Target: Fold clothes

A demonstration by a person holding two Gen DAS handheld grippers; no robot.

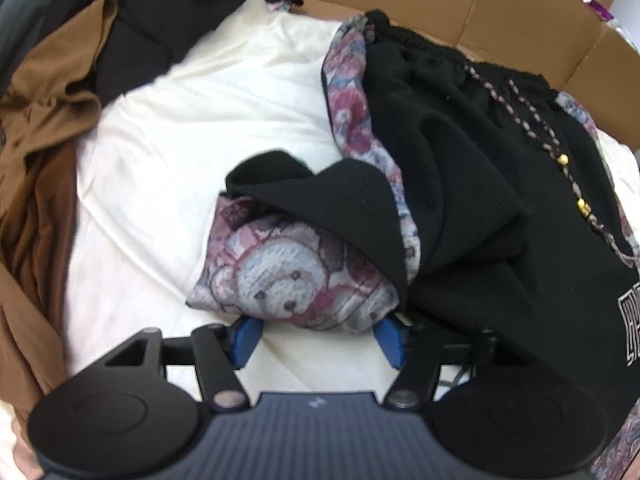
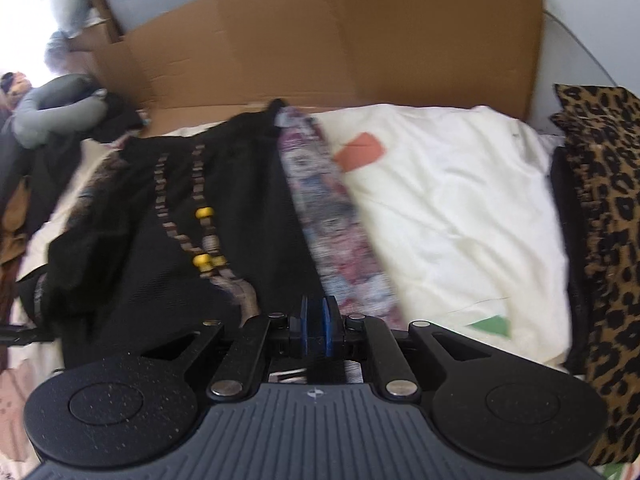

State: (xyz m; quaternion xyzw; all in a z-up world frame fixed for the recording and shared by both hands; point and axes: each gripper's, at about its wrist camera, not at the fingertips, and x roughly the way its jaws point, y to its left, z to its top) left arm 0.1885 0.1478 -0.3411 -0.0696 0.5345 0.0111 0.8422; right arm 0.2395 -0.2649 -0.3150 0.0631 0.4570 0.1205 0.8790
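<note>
**A:** What's the garment made of?

**B:** The black shorts (image 1: pixel 460 168) are a waffle-textured knit with a gathered elastic waistband at the far end. Side panels of woven patchwork fabric (image 1: pixel 352 92) run along the edges in pink, blue and grey. A braided drawstring (image 1: pixel 532 120) lies down the front, with small yellow beads near its tip. White outlined lettering shows at the right edge of the left wrist view.

**A:** Where do they lie?

**B:** Rumpled on a cream sheet (image 1: pixel 168 152), soft and creased, right of its middle. One leg is bunched toward the near side, its hem turned so a teddy-bear print (image 1: pixel 280 276) faces up.

**A:** And the left gripper (image 1: pixel 318 334)?

**B:** Its blue pads stand apart on either side of that bear-print fold. The cloth sits between them, but I can't see them pressing on it, so it looks unclenched.

**A:** The right gripper (image 2: pixel 319 328)?

**B:** Its pads are nearly together, with black cloth of the shorts (image 2: pixel 240 200) seemingly pinched between them. That view is motion-blurred.

**A:** Anything around?

**B:** Flat brown cardboard (image 2: pixel 340 48) stands at the far side. A slinky brown garment (image 1: pixel 44 128) is heaped on the left, and a leopard-print cloth (image 2: pixel 600 240) on the right.
</note>
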